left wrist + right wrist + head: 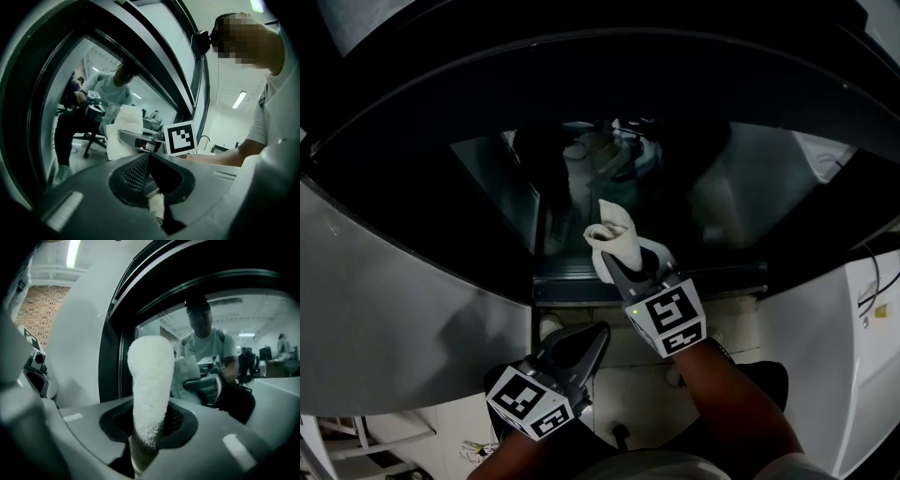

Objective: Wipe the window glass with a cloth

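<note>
Right gripper (623, 272): clamped on the cloth (612, 232); we judge the cloth may slip out under hard drag across the window glass (741, 197).
Left gripper (586, 339): jaws together, empty.

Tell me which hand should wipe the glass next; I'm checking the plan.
Right. The right tongs are shut on the white cloth, up by the window glass; the left tongs hang lower, shut and empty.
</note>
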